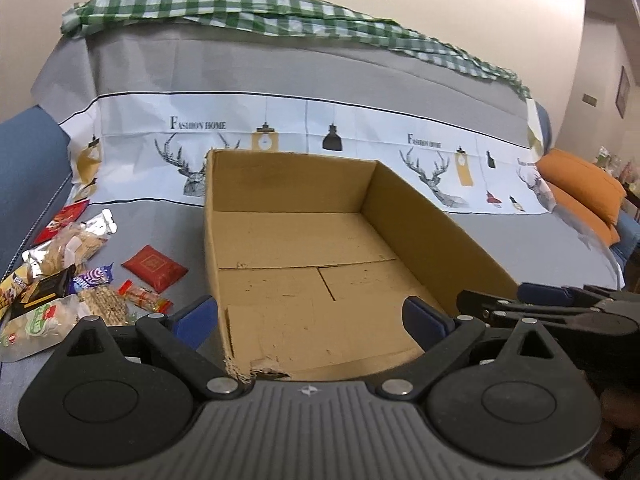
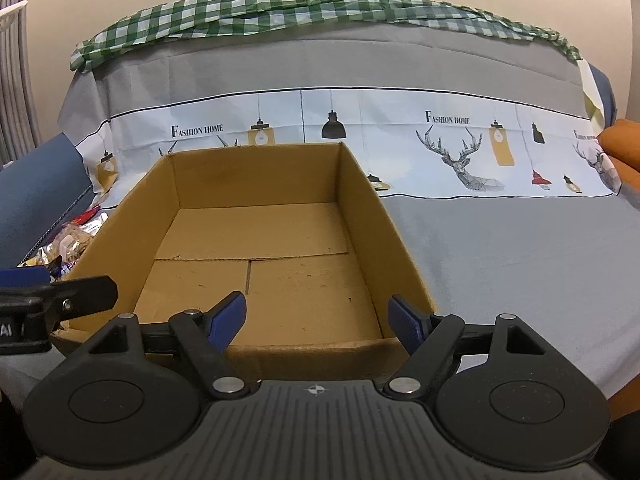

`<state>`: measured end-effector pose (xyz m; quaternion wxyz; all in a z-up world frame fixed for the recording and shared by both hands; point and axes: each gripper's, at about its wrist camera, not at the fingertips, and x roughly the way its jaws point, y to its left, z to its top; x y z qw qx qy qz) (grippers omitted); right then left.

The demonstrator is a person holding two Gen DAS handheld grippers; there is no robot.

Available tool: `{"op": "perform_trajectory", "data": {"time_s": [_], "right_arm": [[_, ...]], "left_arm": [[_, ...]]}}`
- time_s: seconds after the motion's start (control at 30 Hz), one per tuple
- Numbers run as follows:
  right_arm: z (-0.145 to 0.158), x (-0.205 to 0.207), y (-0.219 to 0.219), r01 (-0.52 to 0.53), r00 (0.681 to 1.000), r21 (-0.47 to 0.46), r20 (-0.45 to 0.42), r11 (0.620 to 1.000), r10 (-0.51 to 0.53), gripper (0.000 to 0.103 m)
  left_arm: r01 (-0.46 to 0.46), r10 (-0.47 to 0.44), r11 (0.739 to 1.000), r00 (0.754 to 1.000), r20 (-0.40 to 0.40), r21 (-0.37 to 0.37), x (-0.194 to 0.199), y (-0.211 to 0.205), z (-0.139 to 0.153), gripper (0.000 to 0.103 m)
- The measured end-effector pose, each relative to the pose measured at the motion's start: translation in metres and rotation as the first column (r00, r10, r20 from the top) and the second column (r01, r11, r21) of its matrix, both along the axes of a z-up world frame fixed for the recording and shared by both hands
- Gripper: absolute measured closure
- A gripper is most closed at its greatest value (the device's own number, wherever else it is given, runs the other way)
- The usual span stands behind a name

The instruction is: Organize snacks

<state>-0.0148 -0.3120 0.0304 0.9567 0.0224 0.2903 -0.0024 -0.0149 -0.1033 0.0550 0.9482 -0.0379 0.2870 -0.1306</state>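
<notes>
An open-topped cardboard box [image 1: 420, 216] stands empty on the grey cover, with its near wall torn at the left corner. Left of it lies a heap of snacks [image 1: 60, 276]: a flat red packet [image 1: 154, 268], a purple-wrapped sweet [image 1: 94, 278] and a green-and-white pouch [image 1: 36, 320] among them. My left gripper [image 1: 308, 314] is open over the box's near left corner, with one finger outside the left wall. My right gripper [image 2: 318, 316] is open above the near wall of the box [image 2: 256, 176], nothing between its fingers. Each gripper shows at the edge of the other's view: the right gripper [image 1: 520, 300] and the left gripper [image 2: 40, 284]. A few snacks [image 2: 72, 240] peek out past the box's left wall.
The box sits on a sofa seat under a grey cover with a deer-print band [image 2: 460, 152]. A green checked cloth [image 1: 224, 8] runs along the backrest top. Orange cushions [image 1: 580, 188] lie at the far right, and a blue sofa arm [image 1: 28, 168] rises at the left.
</notes>
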Motion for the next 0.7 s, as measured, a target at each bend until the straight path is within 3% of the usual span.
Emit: {"op": "perform_trajectory", "data": {"time_s": [0.23,0.4,0.47,0.57,0.6,0.67,0.7], "right_arm": [[0.003,-0.006,0.006,-0.012,0.999,-0.012,0.05,1.0,0.012,0.024],[0.006,-0.01,0.011,-0.015,0.997,-0.027,0.079,1.0,0.017,0.023],[0.006,-0.01,0.013,-0.01,0.997,-0.031,0.078,0.999,0.012,0.024],[0.009,-0.01,0.016,-0.009,0.997,-0.011,0.08,1.0,0.01,0.025],[0.01,-0.011,0.017,-0.009,0.996,0.001,0.083,1.0,0.009,0.025],[0.012,-0.01,0.019,-0.011,0.997,0.028,0.077,1.0,0.009,0.037],[0.013,-0.01,0.02,-0.018,0.997,0.044,0.072,0.999,0.015,0.041]], "left_arm": [[0.004,-0.004,0.999,1.0,0.027,-0.034,-0.005,0.006,0.002,0.006],[0.026,-0.021,0.998,0.996,0.081,-0.061,-0.013,0.013,0.007,0.025],[0.059,-0.052,0.995,0.994,0.093,-0.075,-0.016,0.017,0.011,0.041],[0.114,-0.109,0.991,0.992,0.069,-0.068,-0.015,0.025,0.017,0.058],[0.142,-0.138,0.987,0.989,0.056,-0.074,-0.013,0.029,0.02,0.058],[0.213,-0.211,0.972,0.977,0.034,-0.1,-0.009,0.042,0.027,0.064],[0.243,-0.241,0.967,0.97,0.036,-0.079,-0.008,0.049,0.031,0.066]]}}
